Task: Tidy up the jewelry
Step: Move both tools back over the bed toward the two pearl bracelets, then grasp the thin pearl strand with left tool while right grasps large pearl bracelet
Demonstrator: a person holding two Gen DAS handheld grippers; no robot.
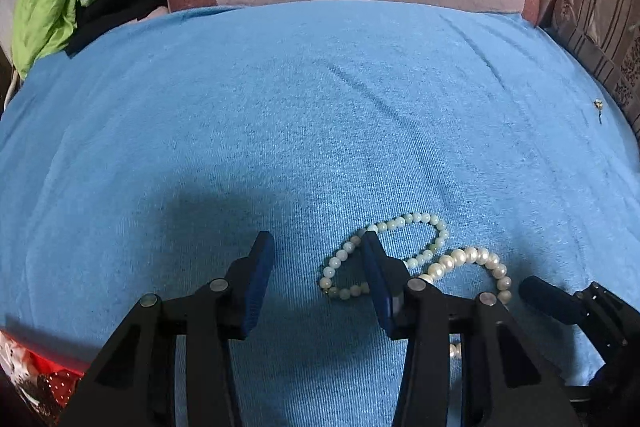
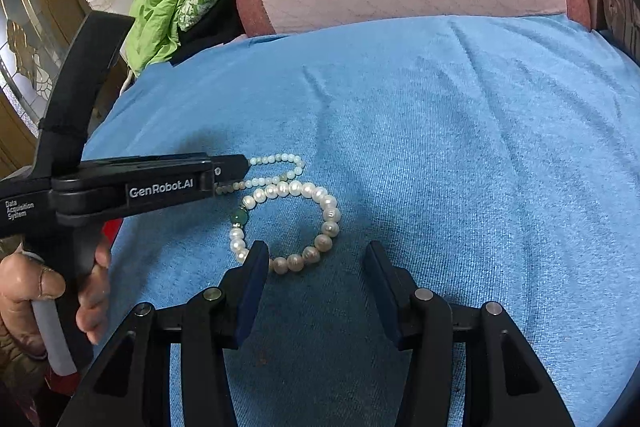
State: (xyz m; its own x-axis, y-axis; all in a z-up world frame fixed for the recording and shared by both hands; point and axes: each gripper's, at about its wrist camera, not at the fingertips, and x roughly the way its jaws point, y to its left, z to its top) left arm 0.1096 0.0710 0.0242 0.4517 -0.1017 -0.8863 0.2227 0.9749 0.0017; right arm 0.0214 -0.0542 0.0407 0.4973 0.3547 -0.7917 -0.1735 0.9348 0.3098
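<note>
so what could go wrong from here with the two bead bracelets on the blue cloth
1. The small-bead pale bracelet and the large-pearl bracelet with a green bead overlap, so lifting one may drag the other.
2. The left hand-held gripper is open with one finger over the small-bead loop; closing could pinch the blue terry cloth too.
3. The right hand-held gripper, open, has a finger at the pearl loop's edge and could nudge it aside.

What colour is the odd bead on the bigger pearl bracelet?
Green. The odd bead on the bigger pearl bracelet shows best in the right wrist view.
</note>
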